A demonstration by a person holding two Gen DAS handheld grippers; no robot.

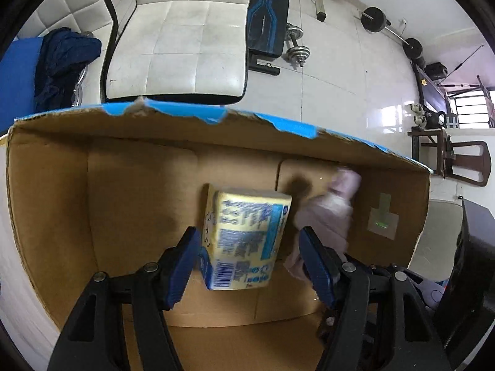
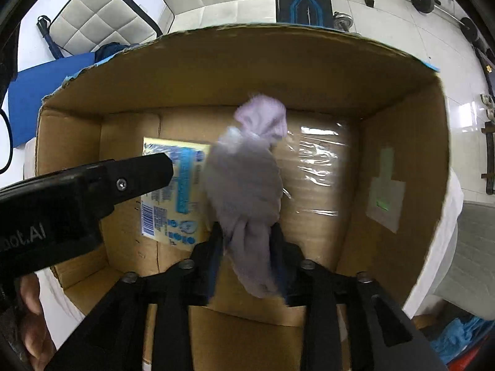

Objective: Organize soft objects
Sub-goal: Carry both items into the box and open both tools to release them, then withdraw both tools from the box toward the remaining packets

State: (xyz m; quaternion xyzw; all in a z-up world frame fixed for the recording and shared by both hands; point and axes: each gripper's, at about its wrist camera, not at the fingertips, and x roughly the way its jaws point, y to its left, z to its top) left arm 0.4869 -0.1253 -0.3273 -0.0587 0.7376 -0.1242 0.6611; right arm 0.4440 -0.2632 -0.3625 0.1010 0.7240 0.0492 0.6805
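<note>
A yellow and blue wrapped pack (image 1: pixel 246 238) hangs between the fingers of my left gripper (image 1: pixel 250 262) over the open cardboard box (image 1: pixel 92 185). The jaws stand wide, and only the left finger touches the pack, which looks blurred. The pack also shows in the right wrist view (image 2: pixel 173 185) inside the box (image 2: pixel 402 123). My right gripper (image 2: pixel 247 247) is shut on a pale purple bundled cloth (image 2: pixel 247 185) and holds it above the box floor. The cloth shows in the left wrist view (image 1: pixel 328 213) to the right of the pack.
A white quilted seat (image 1: pixel 185 40) stands behind the box. A dark blue garment (image 1: pixel 62 58) lies on a blue mat at the left. Dumbbells (image 1: pixel 297 46) and a bench lie on the white tile floor. My left gripper's body (image 2: pixel 77 191) crosses the right wrist view.
</note>
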